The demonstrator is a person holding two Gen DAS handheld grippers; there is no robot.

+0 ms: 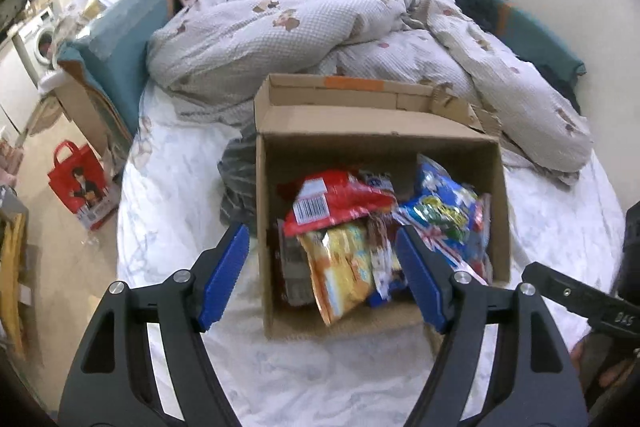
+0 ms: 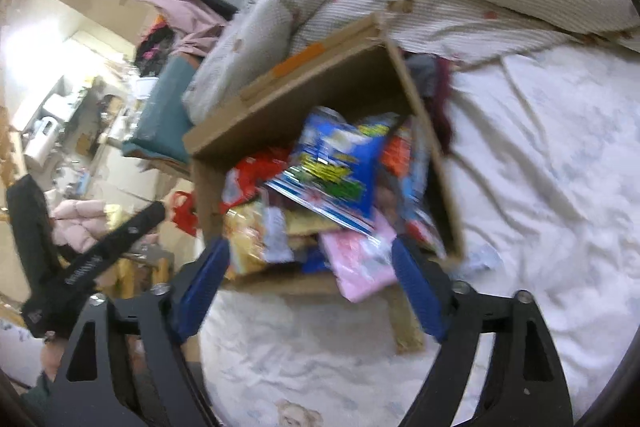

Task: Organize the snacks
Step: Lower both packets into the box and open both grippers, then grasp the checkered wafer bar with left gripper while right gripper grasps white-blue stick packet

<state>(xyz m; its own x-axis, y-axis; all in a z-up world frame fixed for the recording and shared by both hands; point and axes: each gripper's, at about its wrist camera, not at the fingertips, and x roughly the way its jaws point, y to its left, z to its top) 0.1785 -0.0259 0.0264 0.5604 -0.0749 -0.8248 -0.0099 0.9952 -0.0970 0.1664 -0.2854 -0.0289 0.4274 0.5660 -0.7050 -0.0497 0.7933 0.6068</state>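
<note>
left wrist view: the left gripper (image 1: 322,269) hangs released, blue pads spread wide, above the near edge of an open brown cardboard box (image 1: 268,223) sitting on the white bed sheet (image 1: 168,207). inside lie a red snack bag (image 1: 336,199), a yellow snack bag (image 1: 344,267) and a blue snack bag (image 1: 444,207). the right gripper (image 2: 310,281) is likewise released over the box, near a pink packet (image 2: 360,259). a crumpled quilt (image 1: 280,27) lies behind.

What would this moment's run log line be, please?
left gripper: open, empty | right gripper: open, empty | brown cardboard box: on bed, holds snack packets
</note>
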